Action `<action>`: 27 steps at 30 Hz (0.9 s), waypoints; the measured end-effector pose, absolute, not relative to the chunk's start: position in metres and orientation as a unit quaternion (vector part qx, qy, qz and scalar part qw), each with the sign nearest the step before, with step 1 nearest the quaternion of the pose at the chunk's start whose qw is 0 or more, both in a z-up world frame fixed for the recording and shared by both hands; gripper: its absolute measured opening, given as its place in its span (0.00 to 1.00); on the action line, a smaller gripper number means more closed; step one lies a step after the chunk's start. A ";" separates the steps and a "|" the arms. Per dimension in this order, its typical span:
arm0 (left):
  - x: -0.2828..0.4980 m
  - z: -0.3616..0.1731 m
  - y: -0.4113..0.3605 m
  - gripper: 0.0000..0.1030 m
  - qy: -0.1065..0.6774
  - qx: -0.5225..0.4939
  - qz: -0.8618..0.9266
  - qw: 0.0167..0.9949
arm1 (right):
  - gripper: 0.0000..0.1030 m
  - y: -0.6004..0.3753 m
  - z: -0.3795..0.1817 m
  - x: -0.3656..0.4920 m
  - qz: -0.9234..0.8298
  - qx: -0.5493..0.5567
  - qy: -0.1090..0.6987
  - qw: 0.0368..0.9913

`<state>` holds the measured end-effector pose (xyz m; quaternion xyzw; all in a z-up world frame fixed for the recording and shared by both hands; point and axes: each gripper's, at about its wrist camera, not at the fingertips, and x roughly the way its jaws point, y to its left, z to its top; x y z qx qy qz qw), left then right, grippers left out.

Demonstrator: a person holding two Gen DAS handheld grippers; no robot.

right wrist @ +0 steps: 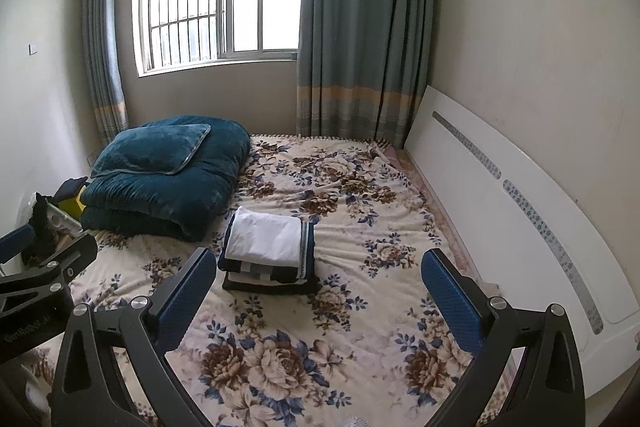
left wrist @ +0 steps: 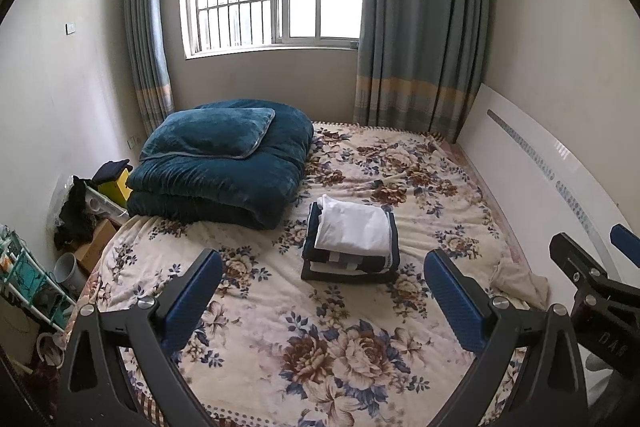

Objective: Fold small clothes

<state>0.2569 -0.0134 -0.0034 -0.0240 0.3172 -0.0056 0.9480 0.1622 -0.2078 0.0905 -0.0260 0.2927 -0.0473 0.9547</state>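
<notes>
Left wrist view, reading from nine o'clock across: a folded teal quilt (left wrist: 224, 167) sits at ten o'clock on the floral bed (left wrist: 320, 347), a neat stack of folded clothes (left wrist: 352, 239) topped by a white piece lies at centre, and a crumpled cream garment (left wrist: 520, 283) waits at three o'clock. The left claw (left wrist: 320, 291) is released, jaws wide and empty; the right claw (right wrist: 316, 287) likewise gapes over bare bedspread. Likely the cream piece comes next: pinch two corners, spread it flat on clear bed before folding, and keep off the finished stack
</notes>
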 end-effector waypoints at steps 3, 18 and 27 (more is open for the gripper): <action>0.256 -0.003 -0.014 1.00 0.316 -0.026 -0.005 0.948 | 1.00 -0.209 0.091 0.164 -0.047 -0.023 0.293 0.955; 0.253 -0.001 -0.006 1.00 0.313 -0.029 0.005 0.949 | 1.00 -0.205 0.092 0.167 -0.037 -0.023 0.294 0.955; 0.253 -0.001 -0.006 1.00 0.312 -0.028 0.005 0.950 | 1.00 -0.201 0.090 0.171 -0.034 -0.026 0.293 0.955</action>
